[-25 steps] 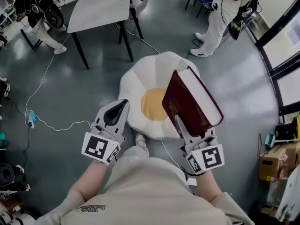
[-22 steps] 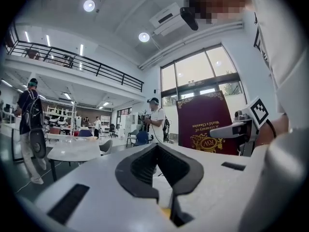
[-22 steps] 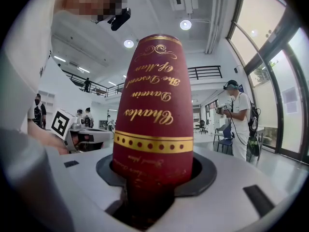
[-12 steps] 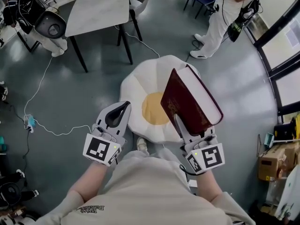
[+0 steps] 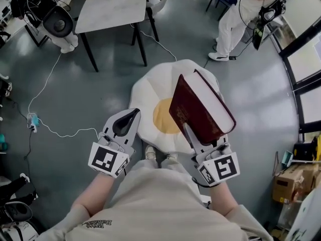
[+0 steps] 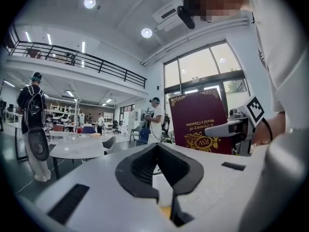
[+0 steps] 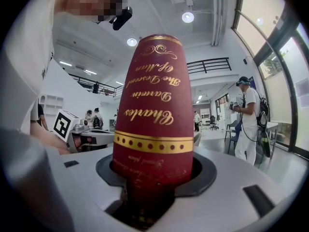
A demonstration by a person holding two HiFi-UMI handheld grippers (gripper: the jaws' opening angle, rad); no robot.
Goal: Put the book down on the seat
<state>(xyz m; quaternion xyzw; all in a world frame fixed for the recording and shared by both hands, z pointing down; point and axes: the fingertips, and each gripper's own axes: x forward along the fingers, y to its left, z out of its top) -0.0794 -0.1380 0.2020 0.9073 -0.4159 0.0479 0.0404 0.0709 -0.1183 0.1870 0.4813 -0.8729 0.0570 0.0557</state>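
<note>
A thick dark-red book [image 5: 203, 109] with gold lettering stands tilted in my right gripper [image 5: 190, 132], whose jaws are shut on its lower end. It hangs over the right half of the seat [image 5: 148, 92], a white fried-egg-shaped cushion with a yellow centre [image 5: 161, 118] on the floor. In the right gripper view the book's spine [image 7: 154, 110] rises straight out of the jaws of the right gripper [image 7: 154, 178]. My left gripper [image 5: 131, 113] is held at the seat's left edge, shut and empty. The left gripper view shows the left gripper [image 6: 158, 151] and the book's cover [image 6: 200, 122] to its right.
A grey table [image 5: 113, 6] on black legs stands beyond the seat. A person in white [image 5: 241, 14] stands at the upper right, another person [image 5: 55, 24] at the upper left. A white cable [image 5: 55, 129] trails over the floor on the left. A cardboard box [image 5: 286, 177] sits at the right.
Both grippers and the book keep almost the same pose, with the book drifting slightly left. The person at the upper left has shifted about.
</note>
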